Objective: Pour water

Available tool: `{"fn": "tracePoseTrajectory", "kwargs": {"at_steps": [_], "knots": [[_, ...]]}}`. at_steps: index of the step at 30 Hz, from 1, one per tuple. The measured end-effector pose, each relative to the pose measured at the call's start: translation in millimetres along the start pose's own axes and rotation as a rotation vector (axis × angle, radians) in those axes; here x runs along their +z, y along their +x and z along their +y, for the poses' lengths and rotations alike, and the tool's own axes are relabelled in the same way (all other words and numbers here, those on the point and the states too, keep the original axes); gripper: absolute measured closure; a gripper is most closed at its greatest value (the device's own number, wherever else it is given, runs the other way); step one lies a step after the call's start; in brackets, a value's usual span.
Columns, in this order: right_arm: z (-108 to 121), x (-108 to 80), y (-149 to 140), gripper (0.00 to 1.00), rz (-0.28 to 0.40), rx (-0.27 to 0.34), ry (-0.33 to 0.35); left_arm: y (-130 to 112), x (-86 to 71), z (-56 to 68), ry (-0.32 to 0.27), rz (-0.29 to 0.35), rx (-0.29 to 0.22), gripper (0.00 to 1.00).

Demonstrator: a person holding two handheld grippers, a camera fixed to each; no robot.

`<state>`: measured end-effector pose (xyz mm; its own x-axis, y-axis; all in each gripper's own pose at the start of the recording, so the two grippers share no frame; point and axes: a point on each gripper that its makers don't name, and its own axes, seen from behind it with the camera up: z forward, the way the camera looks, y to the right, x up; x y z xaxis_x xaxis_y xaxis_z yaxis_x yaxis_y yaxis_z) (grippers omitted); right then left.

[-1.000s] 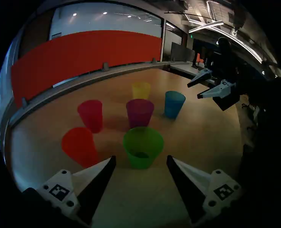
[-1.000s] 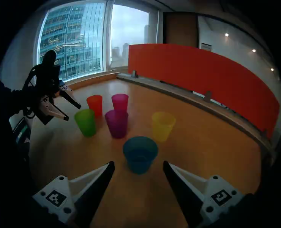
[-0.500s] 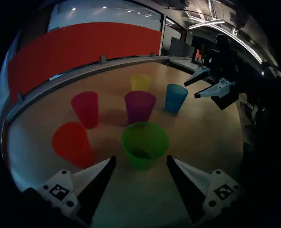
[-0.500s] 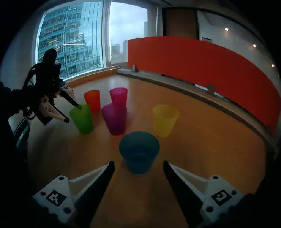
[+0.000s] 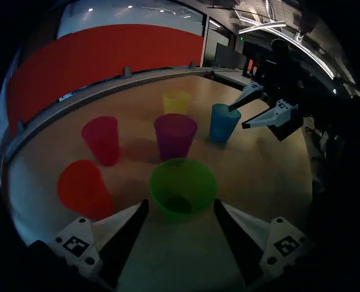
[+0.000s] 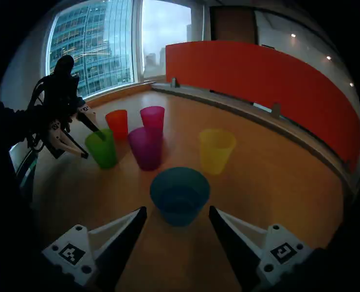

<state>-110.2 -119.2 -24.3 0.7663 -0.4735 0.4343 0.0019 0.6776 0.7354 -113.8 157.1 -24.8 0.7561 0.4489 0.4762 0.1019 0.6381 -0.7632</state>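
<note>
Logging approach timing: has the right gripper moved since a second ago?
Yes. The right gripper has advanced toward the blue cup standing on the table; it now looks larger and closer.

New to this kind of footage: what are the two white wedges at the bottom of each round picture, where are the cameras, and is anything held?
No robot: a person holds a two-finger gripper in each hand, with a fisheye camera riding on each. The white wedges are that gripper's fingers. The left gripper view looks past the left gripper at a green cup; the right gripper view looks past the right gripper at a blue cup. The wooden table also carries an orange cup, a pink cup, a purple cup and a yellow cup. Both grippers are open; nothing is held.
</note>
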Motion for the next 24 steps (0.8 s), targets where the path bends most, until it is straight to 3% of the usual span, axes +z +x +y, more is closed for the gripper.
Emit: {"fn": "tracePoseTrajectory", "kwargs": {"at_steps": [24], "knots": [[3,28.1,8,0.01,-0.016,-0.002,0.012,12,18.2,5.5,-0.015,-0.006,0.009,0.00]]}}
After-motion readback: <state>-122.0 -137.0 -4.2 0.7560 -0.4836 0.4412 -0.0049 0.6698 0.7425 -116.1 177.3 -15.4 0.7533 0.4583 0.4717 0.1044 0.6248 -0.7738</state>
